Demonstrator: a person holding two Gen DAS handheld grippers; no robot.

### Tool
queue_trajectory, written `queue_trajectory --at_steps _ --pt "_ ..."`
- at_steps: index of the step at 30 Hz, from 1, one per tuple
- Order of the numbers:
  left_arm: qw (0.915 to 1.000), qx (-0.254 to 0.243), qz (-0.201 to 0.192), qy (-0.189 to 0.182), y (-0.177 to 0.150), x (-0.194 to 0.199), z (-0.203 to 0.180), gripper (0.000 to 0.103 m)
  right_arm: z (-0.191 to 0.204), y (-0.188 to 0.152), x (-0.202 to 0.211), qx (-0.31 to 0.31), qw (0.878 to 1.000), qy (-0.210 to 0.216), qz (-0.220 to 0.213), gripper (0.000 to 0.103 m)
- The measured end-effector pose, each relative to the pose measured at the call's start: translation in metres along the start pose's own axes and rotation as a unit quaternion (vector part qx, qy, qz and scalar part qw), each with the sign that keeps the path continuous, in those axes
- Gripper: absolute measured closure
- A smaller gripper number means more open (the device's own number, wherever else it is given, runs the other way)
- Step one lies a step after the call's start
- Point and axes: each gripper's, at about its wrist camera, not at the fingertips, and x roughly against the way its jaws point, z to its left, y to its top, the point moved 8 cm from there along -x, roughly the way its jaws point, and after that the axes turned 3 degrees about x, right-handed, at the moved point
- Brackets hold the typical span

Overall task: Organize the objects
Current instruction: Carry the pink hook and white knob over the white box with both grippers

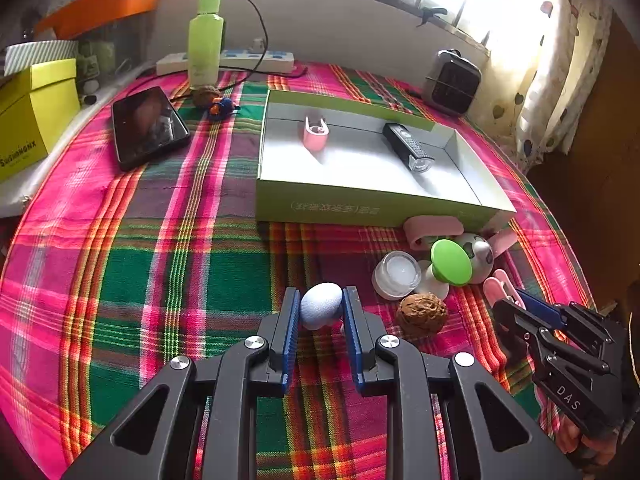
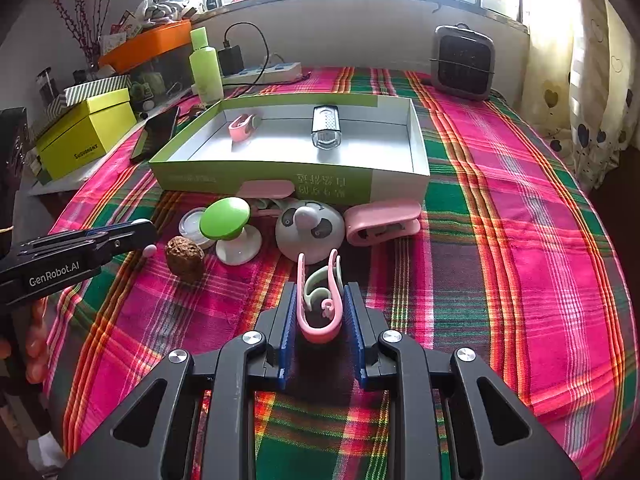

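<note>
Grasp step, both hands. Left gripper (image 1: 321,307) clamps pale egg (image 1: 320,305); right gripper (image 2: 320,307) pinches pink clip (image 2: 320,322), both on cloth near the green box's (image 2: 260,178) front wall. Next: lift, carry over wall, release inside.

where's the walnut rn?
The walnut lies on the plaid cloth, just right of the left gripper in its view, in front of the small jar and the green-capped knob.
</note>
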Motion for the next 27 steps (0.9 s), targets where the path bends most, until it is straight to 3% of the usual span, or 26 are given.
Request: queue_trajectory --at_steps 27 --pt "0.9995 -0.02 -0.021 -0.015 0.025 0.016 -0.021 0.083 0.007 0.03 0.017 0.002 0.999 0.034 -0.027 0.079"
